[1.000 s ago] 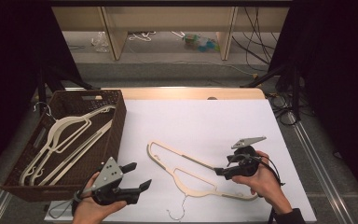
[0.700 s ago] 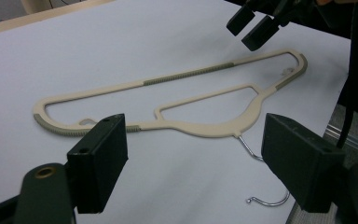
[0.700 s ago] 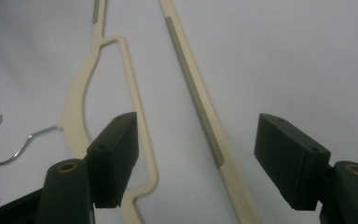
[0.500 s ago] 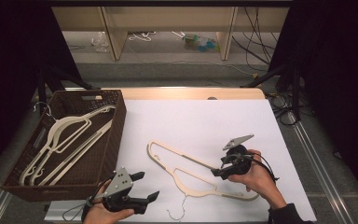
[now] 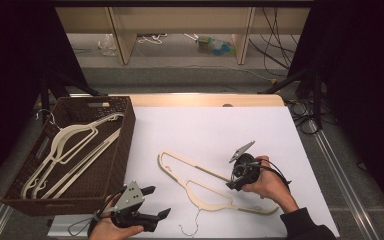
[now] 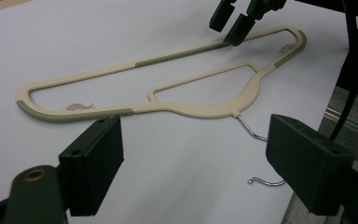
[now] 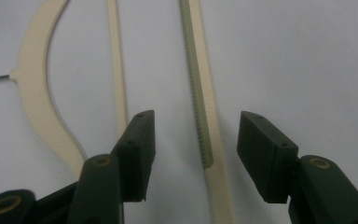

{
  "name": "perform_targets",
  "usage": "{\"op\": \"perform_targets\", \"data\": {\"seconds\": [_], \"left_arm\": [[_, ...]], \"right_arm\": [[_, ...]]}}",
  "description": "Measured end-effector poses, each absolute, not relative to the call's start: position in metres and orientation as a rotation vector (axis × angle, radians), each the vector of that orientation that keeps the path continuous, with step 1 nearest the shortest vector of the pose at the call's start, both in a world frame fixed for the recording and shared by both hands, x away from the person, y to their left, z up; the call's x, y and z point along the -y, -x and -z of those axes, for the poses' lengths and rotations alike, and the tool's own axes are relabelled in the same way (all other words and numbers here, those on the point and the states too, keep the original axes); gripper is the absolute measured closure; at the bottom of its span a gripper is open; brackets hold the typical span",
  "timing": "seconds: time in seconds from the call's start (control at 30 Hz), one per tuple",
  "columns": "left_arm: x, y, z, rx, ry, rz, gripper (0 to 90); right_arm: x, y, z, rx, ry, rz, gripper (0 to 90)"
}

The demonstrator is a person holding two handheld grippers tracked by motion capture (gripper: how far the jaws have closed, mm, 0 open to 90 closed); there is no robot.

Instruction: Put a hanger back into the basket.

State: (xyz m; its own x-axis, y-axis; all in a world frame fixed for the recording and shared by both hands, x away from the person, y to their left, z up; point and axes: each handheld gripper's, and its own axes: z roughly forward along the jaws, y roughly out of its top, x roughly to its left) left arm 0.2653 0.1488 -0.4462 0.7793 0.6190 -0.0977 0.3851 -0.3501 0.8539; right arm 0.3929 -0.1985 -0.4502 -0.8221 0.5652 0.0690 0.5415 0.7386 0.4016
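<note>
matt plastic hanger point(image 6: 200, 109) (ribbed grips), wire hook point(image 6: 254, 135)

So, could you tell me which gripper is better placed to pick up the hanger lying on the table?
Right. The right gripper has just been closing astride the hanger's ribbed bar, pads not yet touching; the left gripper hangs open beside it.

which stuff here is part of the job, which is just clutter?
In the job:
- cream hanger on the white sheet
- right claw, bottom bar between its jaws, not yet pressed
- left claw, open
- brown basket with hangers in it

Lying about:
- bottle on the floor
- floor cables
</note>
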Motion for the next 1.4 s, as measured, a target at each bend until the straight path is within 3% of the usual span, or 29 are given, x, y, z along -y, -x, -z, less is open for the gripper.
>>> {"op": "perform_targets", "data": {"seconds": [0.77,1.1,1.2,1.4], "left_arm": [[-0.150,-0.266,0.447,-0.739,-1.998,-0.292,20.5],[-0.149,-0.266,0.448,-0.745,-2.002,-0.292,20.7],[-0.149,-0.267,0.448,-0.741,-2.005,-0.286,20.8],[-0.149,-0.267,0.449,-0.739,-2.013,-0.298,21.0]], "right_arm": [[0.178,-0.406,0.454,-2.949,-0.813,-0.303,73.1],[0.176,-0.407,0.455,-2.959,-0.823,-0.291,72.6],[0.175,-0.407,0.454,-2.966,-0.803,-0.277,77.4],[0.171,-0.407,0.453,-2.981,-0.763,-0.238,78.4]]}}
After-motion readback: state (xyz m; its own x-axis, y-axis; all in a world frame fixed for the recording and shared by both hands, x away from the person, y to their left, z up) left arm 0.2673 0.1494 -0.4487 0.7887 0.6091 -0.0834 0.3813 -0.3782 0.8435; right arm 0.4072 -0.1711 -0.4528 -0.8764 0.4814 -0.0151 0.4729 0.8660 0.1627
